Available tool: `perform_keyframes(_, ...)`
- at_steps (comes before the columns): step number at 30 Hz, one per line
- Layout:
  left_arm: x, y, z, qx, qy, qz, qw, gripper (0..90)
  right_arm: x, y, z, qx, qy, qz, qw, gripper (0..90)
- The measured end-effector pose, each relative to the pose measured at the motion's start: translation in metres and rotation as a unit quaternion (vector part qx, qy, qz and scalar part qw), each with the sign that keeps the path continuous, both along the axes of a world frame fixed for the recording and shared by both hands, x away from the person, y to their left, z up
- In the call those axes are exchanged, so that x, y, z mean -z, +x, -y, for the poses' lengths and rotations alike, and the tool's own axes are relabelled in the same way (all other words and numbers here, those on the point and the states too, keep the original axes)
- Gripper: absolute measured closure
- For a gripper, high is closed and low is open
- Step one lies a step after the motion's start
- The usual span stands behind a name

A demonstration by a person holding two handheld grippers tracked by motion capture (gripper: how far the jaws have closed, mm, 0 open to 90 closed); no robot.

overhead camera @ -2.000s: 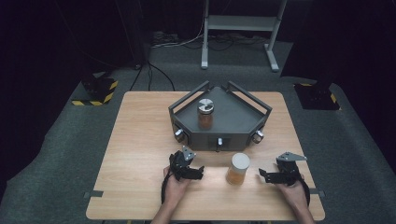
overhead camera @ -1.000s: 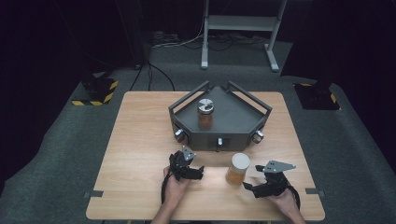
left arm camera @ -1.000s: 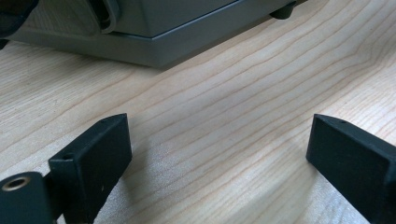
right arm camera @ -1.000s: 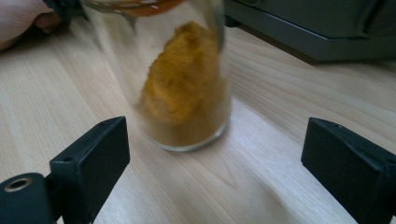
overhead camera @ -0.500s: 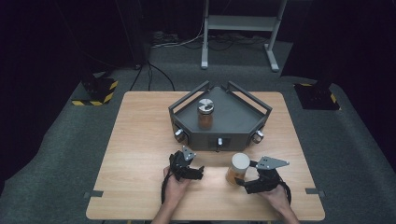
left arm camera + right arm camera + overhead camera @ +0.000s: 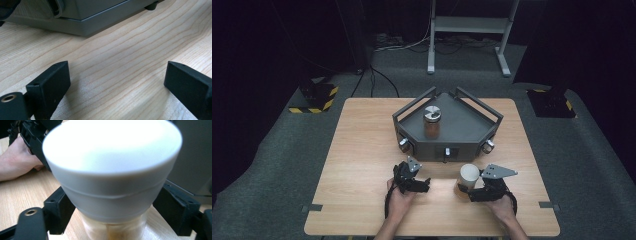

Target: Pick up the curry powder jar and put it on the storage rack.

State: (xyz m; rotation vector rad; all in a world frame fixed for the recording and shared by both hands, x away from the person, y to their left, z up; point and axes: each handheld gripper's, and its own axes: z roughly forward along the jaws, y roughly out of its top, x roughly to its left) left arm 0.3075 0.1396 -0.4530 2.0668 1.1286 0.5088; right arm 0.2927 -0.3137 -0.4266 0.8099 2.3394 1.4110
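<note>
We find the white-lidded jar standing upright on the table, near its front edge, just ahead of the grey tray; the right gripper has its fingers either side of the jar below the lid, having just been closing, seemingly touching it; the left gripper rests on the table nearby, fingers released and empty; a second jar stands in the tray.

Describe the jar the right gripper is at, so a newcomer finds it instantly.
On the wooden table, look in front of the grey angular tray, toward the person's right gripper. The jar stands between its jaws. Its lid is white; the jar in the tray has a metal lid.
</note>
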Motion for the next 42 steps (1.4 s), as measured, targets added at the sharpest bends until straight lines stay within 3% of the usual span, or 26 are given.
perform_keyframes(13,0.000,0.000,0.000,0.000,0.000,0.000,1.0000,6.7,-0.001,-0.006,-0.002,-0.003,-0.003,0.020,0.9998,33.2)
perform_keyframes(42,0.000,0.000,0.000,0.000,0.000,0.000,1.0000,6.7,0.000,-0.011,-0.002,-0.003,-0.007,0.040,0.9992,35.1)
